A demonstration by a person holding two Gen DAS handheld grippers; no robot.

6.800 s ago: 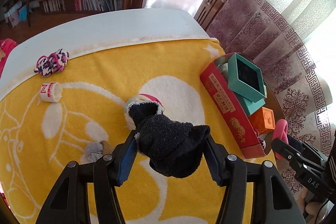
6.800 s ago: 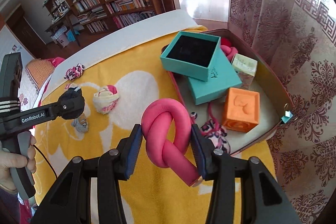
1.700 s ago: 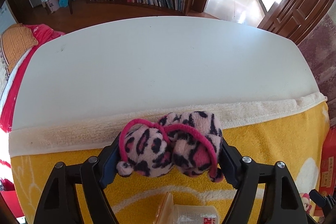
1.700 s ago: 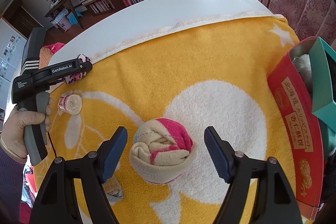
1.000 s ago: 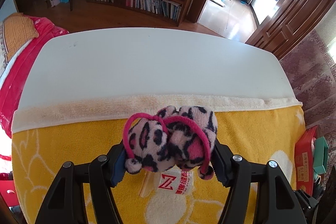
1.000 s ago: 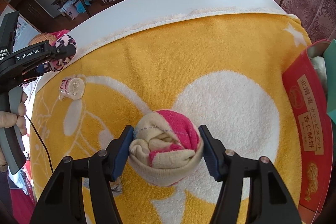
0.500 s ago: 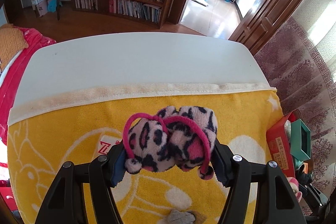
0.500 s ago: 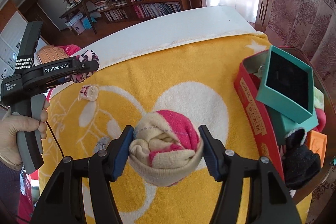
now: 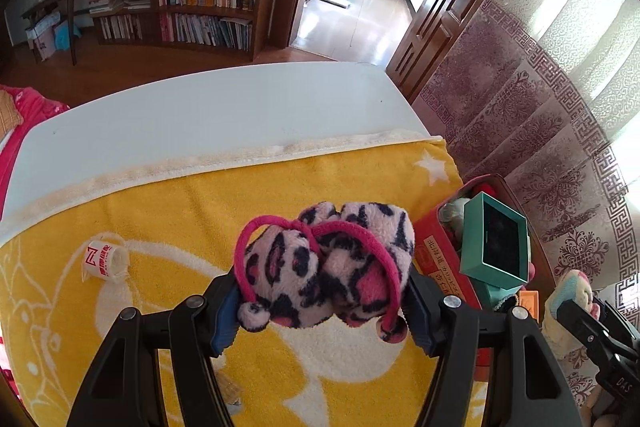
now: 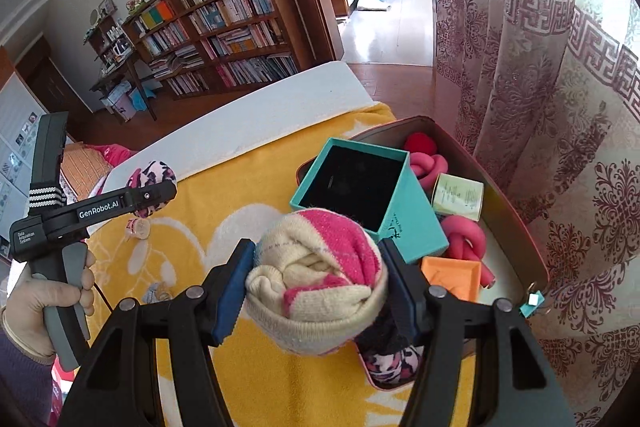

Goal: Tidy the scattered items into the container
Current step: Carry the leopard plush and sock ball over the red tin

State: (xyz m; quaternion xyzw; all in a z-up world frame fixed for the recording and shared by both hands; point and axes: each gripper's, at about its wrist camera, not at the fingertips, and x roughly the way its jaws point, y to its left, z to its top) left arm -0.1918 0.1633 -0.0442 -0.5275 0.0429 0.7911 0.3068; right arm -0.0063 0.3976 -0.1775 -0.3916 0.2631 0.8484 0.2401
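My right tool (image 10: 316, 279) is gripping a rolled pink-and-cream sock (image 10: 316, 275) above the red container's (image 10: 516, 203) near end; my left tool (image 9: 324, 291) is clamping leopard-print socks (image 9: 328, 263) over the yellow towel (image 9: 200, 219); I am judging the drop best made into the gap beside the teal box (image 10: 360, 187), clearing the rim; a paper roll (image 9: 105, 255) is waiting on the towel.

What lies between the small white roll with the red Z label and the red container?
In the left wrist view, bare yellow towel lies between white roll and red container, except the leopard sock held above it.
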